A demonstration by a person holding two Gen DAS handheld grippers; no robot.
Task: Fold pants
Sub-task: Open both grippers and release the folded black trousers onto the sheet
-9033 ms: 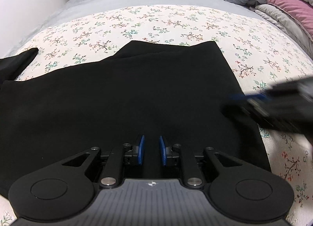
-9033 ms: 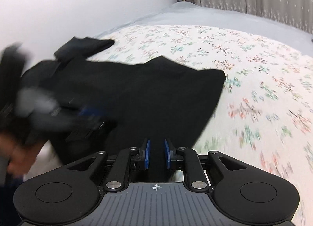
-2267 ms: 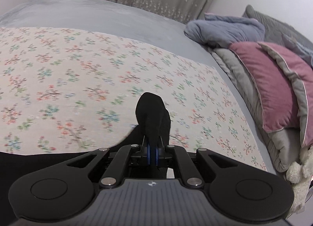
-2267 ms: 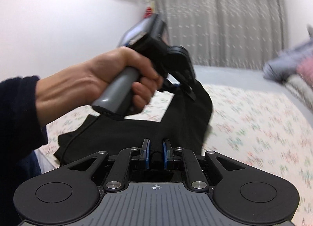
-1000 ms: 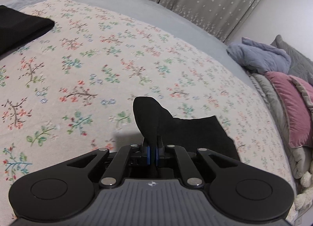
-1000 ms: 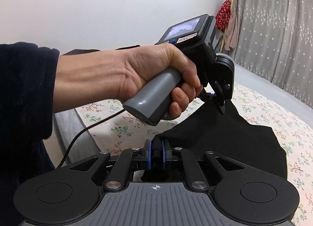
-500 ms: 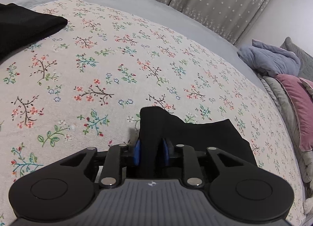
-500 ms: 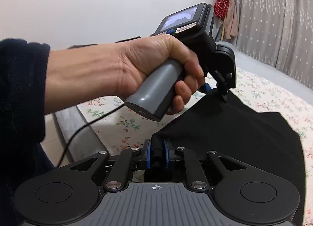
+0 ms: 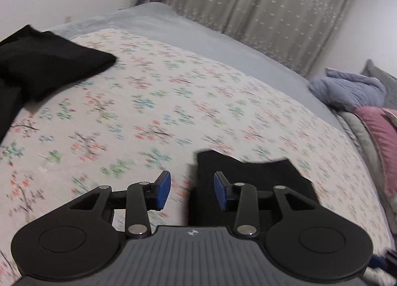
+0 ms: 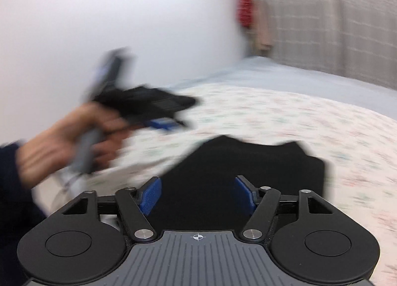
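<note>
The black pants (image 9: 250,182) lie folded on the floral bedspread (image 9: 148,117) at the near edge of the bed, a compact dark bundle with two corners poking up along its far edge; the right wrist view shows the same bundle (image 10: 248,169) directly ahead. The fold looks to have just been laid down, so the step in hand is the release. The left tool (image 9: 192,190) has just been opening; its blue pads stand apart, with the bundle's left edge showing in the gap but neither pad pressing on it. The right tool (image 10: 197,193) has likewise been opening, and its jaws stand wide with the cloth lying beyond them, let go. The left hand (image 10: 69,137) with its tool appears blurred at the left of the right wrist view.

The next move is probably either one more fold or a tidy-up of those loose far corners. It calls for pinching a clean edge without dragging the layers beneath.

Another dark garment (image 9: 42,68) lies at the far left of the bed, well apart. Pillows and a blue-grey blanket (image 9: 347,90) are piled far right, a curtain (image 9: 260,6) hangs behind. Nothing stands between the tools and the bundle.
</note>
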